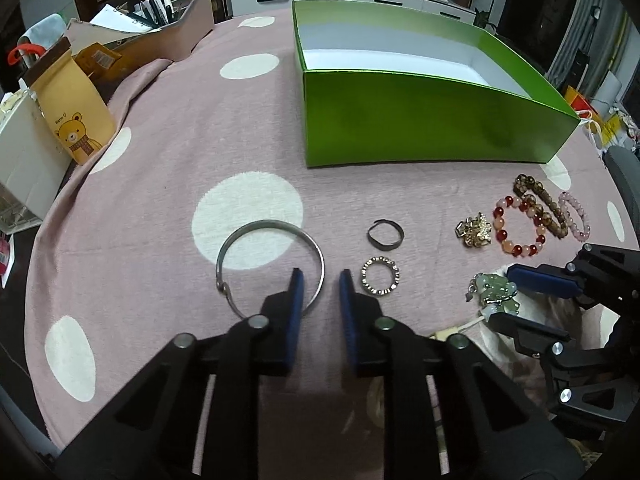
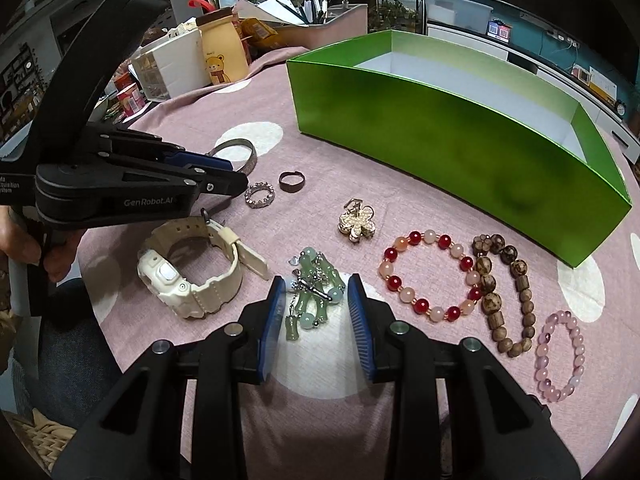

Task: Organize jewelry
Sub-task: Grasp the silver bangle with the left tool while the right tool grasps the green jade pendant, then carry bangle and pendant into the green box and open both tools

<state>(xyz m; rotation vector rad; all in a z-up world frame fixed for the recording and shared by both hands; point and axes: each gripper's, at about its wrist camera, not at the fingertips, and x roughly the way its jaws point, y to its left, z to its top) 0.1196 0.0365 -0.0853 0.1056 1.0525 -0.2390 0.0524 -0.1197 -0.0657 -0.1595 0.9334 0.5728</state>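
Observation:
A silver bangle (image 1: 268, 264) (image 2: 236, 152) lies flat on the pink spotted cloth. My left gripper (image 1: 321, 278) (image 2: 236, 172) straddles its right rim, open, with a gap on each side of the thin band. A jade-green charm bracelet (image 2: 316, 296) (image 1: 496, 292) rests on the cloth, and my right gripper (image 2: 316, 292) (image 1: 500, 294) is shut on it. The green box (image 1: 400, 120) (image 2: 440, 140) stands open behind, its white inside bare as far as I see.
On the cloth lie a dark ring (image 1: 385, 234), a rhinestone ring (image 1: 380, 276), a flower brooch (image 2: 356, 224), red-and-peach (image 2: 430, 276), wooden (image 2: 508, 292) and pink (image 2: 560, 356) bead bracelets, and a white watch (image 2: 192, 280). A bear-print bag (image 1: 76, 120) and clutter stand at the far left.

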